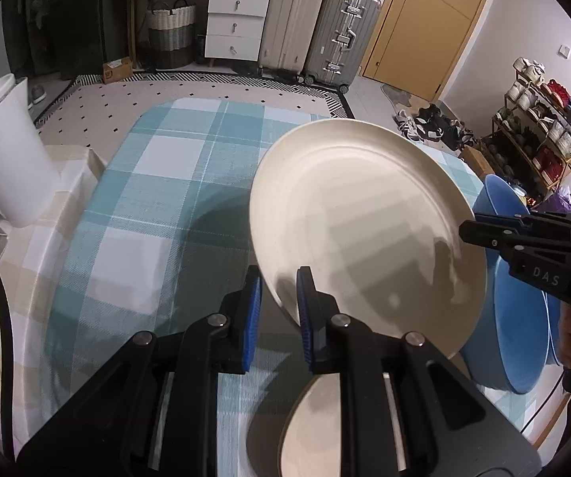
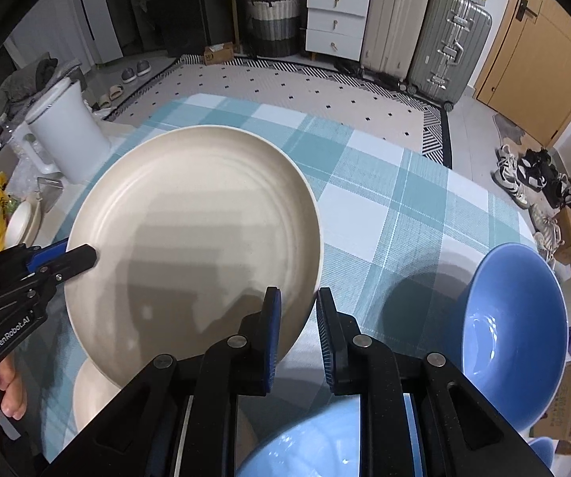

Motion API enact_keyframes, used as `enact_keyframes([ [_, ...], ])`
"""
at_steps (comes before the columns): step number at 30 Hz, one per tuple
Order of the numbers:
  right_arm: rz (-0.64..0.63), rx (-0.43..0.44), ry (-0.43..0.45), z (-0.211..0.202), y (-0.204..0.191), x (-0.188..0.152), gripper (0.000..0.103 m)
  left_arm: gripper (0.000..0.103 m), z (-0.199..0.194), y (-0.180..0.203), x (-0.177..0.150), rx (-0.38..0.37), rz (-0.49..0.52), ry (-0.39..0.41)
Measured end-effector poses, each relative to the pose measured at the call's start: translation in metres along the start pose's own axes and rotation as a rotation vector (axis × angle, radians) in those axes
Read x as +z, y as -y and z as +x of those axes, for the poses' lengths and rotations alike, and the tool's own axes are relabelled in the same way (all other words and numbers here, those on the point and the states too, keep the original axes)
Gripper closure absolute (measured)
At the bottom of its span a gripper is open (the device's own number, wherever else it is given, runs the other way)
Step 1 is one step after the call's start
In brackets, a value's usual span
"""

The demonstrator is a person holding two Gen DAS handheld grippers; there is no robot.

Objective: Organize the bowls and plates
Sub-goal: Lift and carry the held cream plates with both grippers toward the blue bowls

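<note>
Two tongs grip one cream plate, tilted above the tabletop: left tongs pinch its near-left rim, right tongs its right rim; blue bowls sit toward the right edge.

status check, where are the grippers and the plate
Left gripper and right gripper each pinch the cream plate rim, plate tilted above table. Second cream plate beneath. Blue bowl close on right.
</note>
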State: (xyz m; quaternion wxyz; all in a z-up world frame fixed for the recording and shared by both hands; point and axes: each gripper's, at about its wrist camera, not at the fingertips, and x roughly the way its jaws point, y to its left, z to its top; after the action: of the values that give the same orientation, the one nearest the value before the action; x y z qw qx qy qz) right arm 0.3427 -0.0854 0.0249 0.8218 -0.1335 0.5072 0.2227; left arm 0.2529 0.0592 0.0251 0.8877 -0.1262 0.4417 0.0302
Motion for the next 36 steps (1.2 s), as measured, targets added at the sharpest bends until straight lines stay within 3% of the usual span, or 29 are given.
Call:
enact_keyframes([
  [22, -0.005, 0.057, 0.140, -0.090, -0.044, -0.051, 0.084, 0.088, -0.098, 0.000, -0.049, 0.009, -0.005, 0.070],
  [36, 0.047, 0.095, 0.204, -0.118, -0.048, -0.091, 0.084, 0.088, -0.141, 0.012, -0.075, -0.011, 0.042, 0.090],
])
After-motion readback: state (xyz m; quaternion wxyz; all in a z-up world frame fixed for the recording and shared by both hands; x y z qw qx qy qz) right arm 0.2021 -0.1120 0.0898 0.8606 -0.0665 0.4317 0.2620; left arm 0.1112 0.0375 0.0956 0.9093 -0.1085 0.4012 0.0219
